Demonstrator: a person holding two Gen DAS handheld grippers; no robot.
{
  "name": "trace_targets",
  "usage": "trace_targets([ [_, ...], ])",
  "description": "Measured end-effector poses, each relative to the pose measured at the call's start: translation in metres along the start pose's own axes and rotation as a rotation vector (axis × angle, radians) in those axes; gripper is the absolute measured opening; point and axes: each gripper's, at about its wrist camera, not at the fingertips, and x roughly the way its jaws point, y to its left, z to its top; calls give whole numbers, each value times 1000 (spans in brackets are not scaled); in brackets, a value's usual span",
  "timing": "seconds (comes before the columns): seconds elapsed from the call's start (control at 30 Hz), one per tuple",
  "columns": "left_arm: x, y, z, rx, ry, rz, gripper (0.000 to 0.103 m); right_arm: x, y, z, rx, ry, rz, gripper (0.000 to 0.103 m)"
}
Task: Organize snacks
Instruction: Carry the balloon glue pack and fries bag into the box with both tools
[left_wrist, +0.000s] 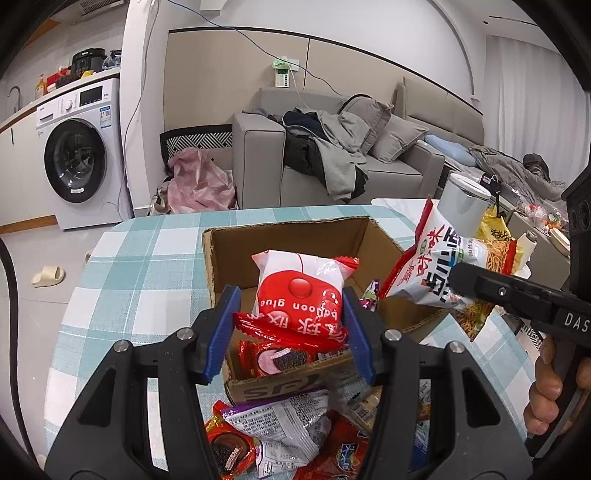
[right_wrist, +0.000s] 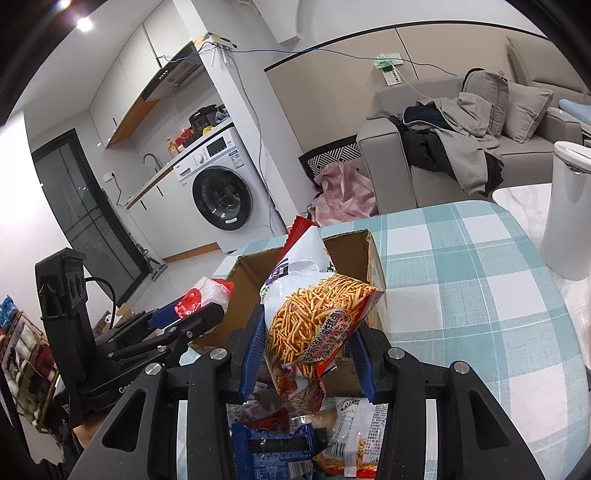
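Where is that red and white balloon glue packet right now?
In the left wrist view, the balloon glue packet is pinched in the left tongs, held over the open cardboard box on the checked table, with the stick-snack bag to its right.

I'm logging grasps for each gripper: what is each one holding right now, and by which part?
Left gripper pinches the red balloon-glue packet across its lower half. Right gripper clamps the fries-print snack bag near its bottom end.
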Motion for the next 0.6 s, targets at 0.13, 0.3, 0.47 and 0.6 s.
trace_targets([
  [0.13, 11, 5, 1, -16, 9, 0, 52, 16, -4, -2, 37, 15, 0, 43],
  [0.3, 22, 9, 0, -26, 18, 2, 52, 31, -7, 1, 48, 20, -10, 43],
  [0.47, 31, 9, -3, -21, 28, 9, 52, 41, -8, 5, 42, 18, -33, 43],
  [0.6, 39, 7, -5, -13, 41, 10, 52, 50, -9, 5, 41, 32, -35, 43],
])
